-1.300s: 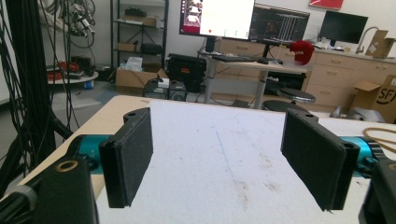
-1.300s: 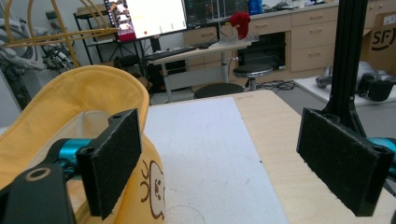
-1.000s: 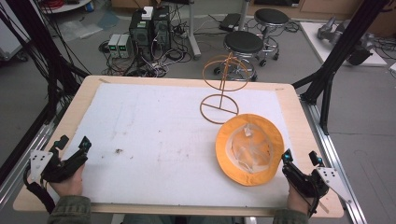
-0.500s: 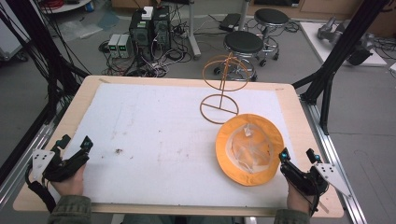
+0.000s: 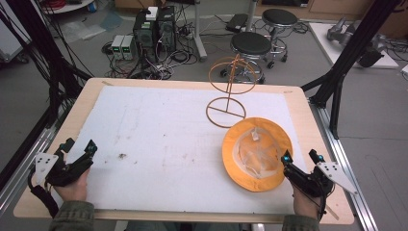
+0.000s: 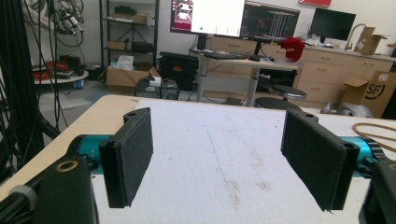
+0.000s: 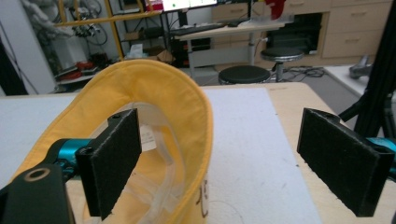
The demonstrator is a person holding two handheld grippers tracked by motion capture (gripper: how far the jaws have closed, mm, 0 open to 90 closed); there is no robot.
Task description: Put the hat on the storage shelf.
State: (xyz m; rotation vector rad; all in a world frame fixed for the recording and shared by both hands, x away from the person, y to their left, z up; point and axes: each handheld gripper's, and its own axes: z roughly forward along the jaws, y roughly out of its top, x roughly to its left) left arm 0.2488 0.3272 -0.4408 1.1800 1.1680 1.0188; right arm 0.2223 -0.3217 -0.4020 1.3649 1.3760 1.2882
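A yellow hat (image 5: 257,154) lies upside down, pale lining up, on the right part of the white board (image 5: 159,134). Behind it stands an orange wire stand (image 5: 227,91) with a round base and a ring on top. My right gripper (image 5: 299,156) is open at the hat's near right edge. In the right gripper view the hat's brim (image 7: 154,93) rises between the jaws of the right gripper (image 7: 224,126), the left jaw over the lining. My left gripper (image 5: 80,144) is open at the board's near left, and the left gripper (image 6: 219,158) holds nothing. The wire stand (image 6: 373,128) shows at the far right.
The board covers a wooden table (image 5: 53,159) whose edges are close to both hands. Black frame posts stand at the left (image 5: 53,72) and right (image 5: 341,77). Stools (image 5: 250,45) and computer boxes (image 5: 154,29) sit on the floor beyond the far edge.
My right gripper has crept forward and a little left, up to the hat's brim. The left gripper has barely shifted.
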